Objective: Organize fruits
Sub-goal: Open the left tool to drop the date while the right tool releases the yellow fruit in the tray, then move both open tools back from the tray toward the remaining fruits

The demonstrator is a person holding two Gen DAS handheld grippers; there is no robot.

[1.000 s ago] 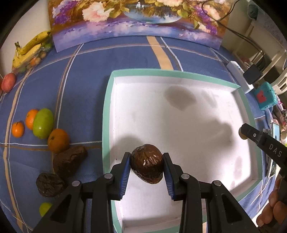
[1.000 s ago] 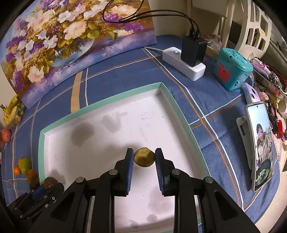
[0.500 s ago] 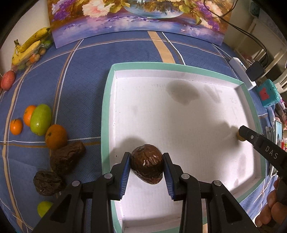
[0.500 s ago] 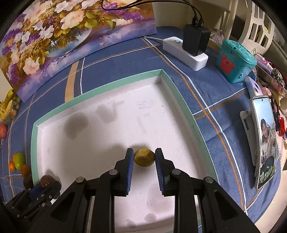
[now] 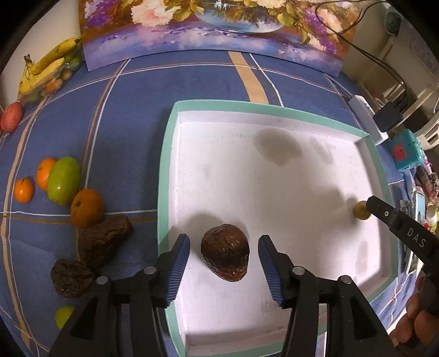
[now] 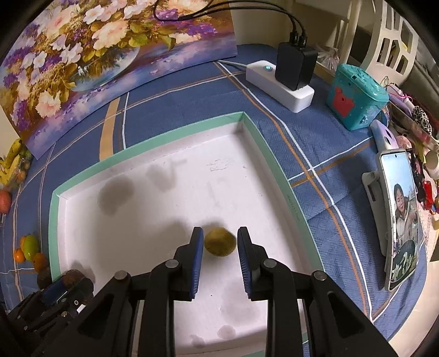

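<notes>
The left gripper (image 5: 223, 263) is opening its jaws: the blue ribbed pads (image 5: 179, 263) stand clear on either side of a wrinkled, glossy dark-brown fruit (image 5: 225, 256), which lies on the floor of the shallow white tray with a mint-green rim (image 5: 164, 175), close to its near-left wall. The right gripper (image 6: 221, 259) is narrow, its blue pads closed against a small round yellow-green fruit (image 6: 220, 242) that sits low over the tray floor near the right wall; whether the fruit touches the floor is hard to tell. In the left wrist view that same fruit shows at the tip of the right gripper's black finger by the far-right side of the tray.

Outside the tray, on the blue checked cloth (image 5: 115, 137), lie two more dark wrinkled fruits (image 5: 103, 244), a large orange (image 5: 87, 204), a green mango (image 5: 63, 180), two small tangerines (image 5: 24, 190) and a small lime-green fruit (image 5: 63, 315). Farther back sit a bunch of yellow bananas (image 5: 46, 66) and a red fruit (image 5: 11, 116), beside a flower painting (image 5: 214, 24). To the right are a white power strip with black chargers (image 6: 279, 82), a teal toy box (image 6: 356, 96) and a phone on a stand (image 6: 400, 219).
</notes>
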